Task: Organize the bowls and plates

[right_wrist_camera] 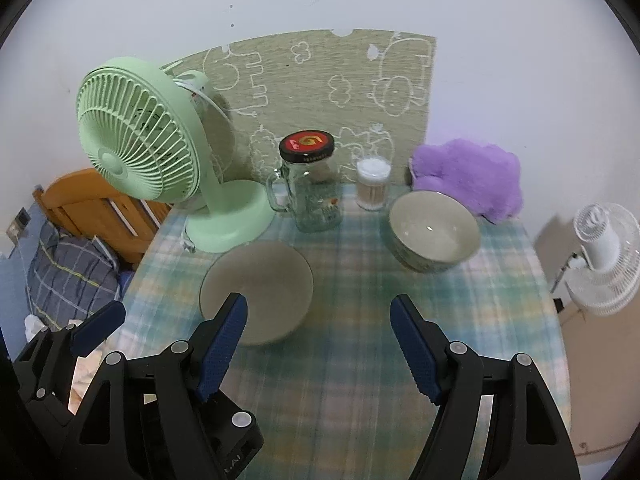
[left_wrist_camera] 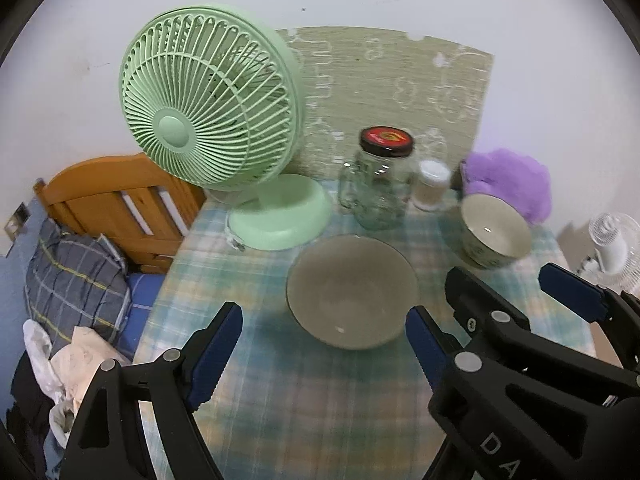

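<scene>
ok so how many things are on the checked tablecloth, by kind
bowls: 2, a grey shallow bowl and a deeper patterned bowl
fans: 1, green fan
glass containers: 2, a jar mug with black lid and a small clear container
soft purple thing: 1
total: 6

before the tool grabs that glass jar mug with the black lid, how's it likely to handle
The glass jar mug looks clear glass, so probably rigid, slick and breakable if knocked. It seems empty, so likely light for its size. It stands tall and narrow on the plaid tablecloth, so a push high up could tip it toward the green fan.
</scene>
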Tool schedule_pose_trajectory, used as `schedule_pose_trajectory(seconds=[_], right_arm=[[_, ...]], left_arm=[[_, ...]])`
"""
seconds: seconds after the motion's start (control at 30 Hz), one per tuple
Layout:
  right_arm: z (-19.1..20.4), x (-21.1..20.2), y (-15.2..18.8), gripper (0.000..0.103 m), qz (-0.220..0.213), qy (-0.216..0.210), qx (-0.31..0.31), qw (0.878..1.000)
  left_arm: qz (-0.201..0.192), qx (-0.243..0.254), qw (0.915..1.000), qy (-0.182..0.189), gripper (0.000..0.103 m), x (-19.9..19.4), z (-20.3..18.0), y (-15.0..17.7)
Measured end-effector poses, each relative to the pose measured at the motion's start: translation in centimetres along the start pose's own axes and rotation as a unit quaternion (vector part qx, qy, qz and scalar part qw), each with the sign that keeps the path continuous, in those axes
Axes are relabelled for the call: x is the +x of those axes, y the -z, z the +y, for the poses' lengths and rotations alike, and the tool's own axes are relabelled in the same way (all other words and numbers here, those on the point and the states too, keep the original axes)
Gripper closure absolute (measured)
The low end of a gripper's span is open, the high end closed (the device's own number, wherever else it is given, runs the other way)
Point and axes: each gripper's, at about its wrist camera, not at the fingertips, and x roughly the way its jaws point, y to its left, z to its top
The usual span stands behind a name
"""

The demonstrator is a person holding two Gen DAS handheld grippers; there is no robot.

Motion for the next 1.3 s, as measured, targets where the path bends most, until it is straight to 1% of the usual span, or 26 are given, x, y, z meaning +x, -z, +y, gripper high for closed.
schedule_pose_trajectory(seconds=[0.13, 0.3, 0.43, 0.47, 0.5, 0.53, 0.57, 0.63, 0.7, 0.77, 0.8, 0.83, 0.87, 0.9, 0.93, 0.97, 1.03, 1.07, 1.3], right_arm=[[0.0, 2.5, -1.5, 0.026, -0.002, -0.009, -0.004, 1.0], [0.0, 6.2, -2.6, 0.026, 0.005, -0.02, -0.001, 1.0], [-0.1, 9.0, -2.7, 0.027, 0.019, -0.025, 0.003, 1.0], [0.0, 9.6, -2.7, 0.031, 0.024, -0.025, 0.003, 0.999], [0.1, 10.1, -2.6, 0.035, 0.028, -0.023, 0.001, 0.999], [0.4, 10.8, -2.5, 0.037, 0.034, -0.02, -0.004, 0.999], [0.6, 11.4, -2.4, 0.041, 0.038, -0.018, -0.007, 0.999], [0.9, 12.6, -2.2, 0.045, 0.051, -0.023, -0.008, 0.998], [1.0, 13.4, -2.0, 0.053, 0.056, -0.024, -0.008, 0.998], [1.0, 14.2, -1.9, 0.054, 0.058, -0.024, -0.01, 0.998], [1.0, 14.5, -1.8, 0.055, 0.06, -0.024, -0.01, 0.998], [1.0, 14.8, -1.7, 0.058, 0.064, -0.025, -0.009, 0.998], [0.9, 15.1, -1.6, 0.062, 0.067, -0.026, -0.009, 0.997], [0.9, 15.4, -1.5, 0.064, 0.069, -0.025, -0.009, 0.997], [0.9, 15.5, -1.4, 0.065, 0.069, -0.025, -0.009, 0.997], [0.8, 15.7, -1.4, 0.071, 0.07, -0.025, -0.008, 0.997], [0.7, 15.9, -1.3, 0.074, 0.07, -0.031, -0.006, 0.997], [0.7, 15.9, -1.4, 0.078, 0.07, -0.035, -0.008, 0.997], [1.1, 15.8, -1.4, 0.079, 0.069, -0.032, -0.012, 0.997]], left_arm=[[-0.001, -0.012, 0.9996, -0.025, 0.023, 2.1, 0.3, -1.2], [0.005, -0.016, 0.9994, -0.031, 0.028, 5.6, 0.7, -2.1], [0.024, -0.018, 0.999, -0.034, 0.038, 8.2, 0.8, -2.2], [0.029, -0.017, 0.9987, -0.039, 0.04, 9.1, 0.9, -2.0], [0.032, -0.015, 0.9984, -0.044, 0.046, 9.6, 0.8, -2.0], [0.038, -0.014, 0.998, -0.048, 0.05, 10.2, 0.9, -1.8], [0.042, -0.015, 0.9979, -0.048, 0.052, 10.8, 1.0, -1.7], [0.052, -0.018, 0.9975, -0.044, 0.06, 11.7, 1.3, -1.4], [0.06, -0.02, 0.9971, -0.043, 0.063, 12.4, 1.4, -1.1], [0.063, -0.024, 0.9966, -0.047, 0.066, 13.0, 1.5, -0.8], [0.063, -0.025, 0.9966, -0.047, 0.069, 13.2, 1.5, -0.7], [0.064, -0.026, 0.9966, -0.045, 0.072, 13.4, 1.4, -0.6], [0.067, -0.027, 0.9965, -0.043, 0.074, 13.7, 1.4, -0.5], [0.07, -0.028, 0.9963, -0.041, 0.077, 13.9, 1.3, -0.5], [0.072, -0.028, 0.9961, -0.043, 0.078, 14.0, 1.3, -0.5], [0.069, -0.027, 0.9961, -0.048, 0.079, 14.0, 1.2, -0.5], [0.065, -0.027, 0.9962, -0.051, 0.081, 13.9, 1.1, -0.5], [0.065, -0.028, 0.9962, -0.05, 0.081, 13.9, 1.2, -0.5], [0.071, -0.034, 0.9959, -0.045, 0.081, 14.0, 1.4, -0.5]])
